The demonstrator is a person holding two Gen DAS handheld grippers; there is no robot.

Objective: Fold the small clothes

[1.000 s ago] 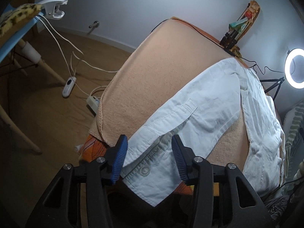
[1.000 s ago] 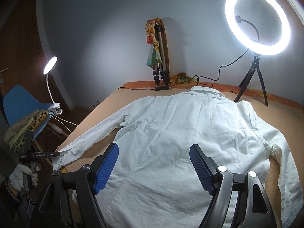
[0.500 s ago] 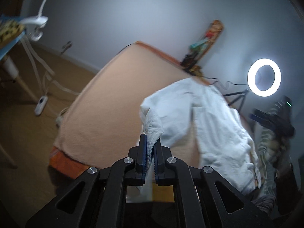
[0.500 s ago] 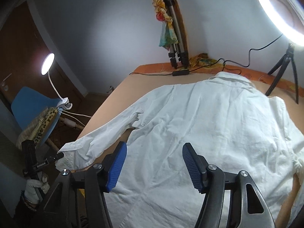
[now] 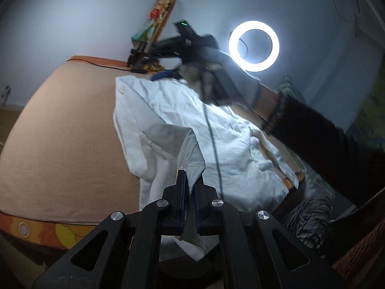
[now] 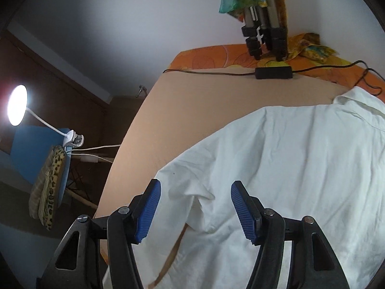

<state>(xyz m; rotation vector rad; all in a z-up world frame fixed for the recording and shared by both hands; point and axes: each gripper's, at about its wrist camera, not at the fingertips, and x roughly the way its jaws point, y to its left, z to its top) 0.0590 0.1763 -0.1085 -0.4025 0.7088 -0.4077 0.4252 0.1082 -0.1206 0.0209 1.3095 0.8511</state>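
Observation:
A white shirt [image 5: 173,118] lies back-up on a peach blanket [image 5: 62,130] on a bed. My left gripper [image 5: 189,187] is shut on the shirt's sleeve cuff [image 5: 190,159] and holds it lifted over the shirt body. My right gripper [image 6: 195,207] is open, its blue pads either side of the shirt's left shoulder and armpit area [image 6: 204,195], just above the cloth. In the left wrist view the right gripper [image 5: 166,74] appears blurred above the shirt's far end, held by a dark-sleeved arm [image 5: 312,130].
A lit ring light [image 5: 253,45] stands behind the bed. A folded tripod [image 6: 264,24] leans on the wall, with a black cable box [image 6: 273,72] by it. A blue chair [image 6: 36,154] with a clamp lamp [image 6: 16,104] stands left of the bed.
My left gripper closed on the sleeve cuff, lifted it and carried it right over the shirt body. My right gripper moved forward and left towards the shirt's shoulder, still open.

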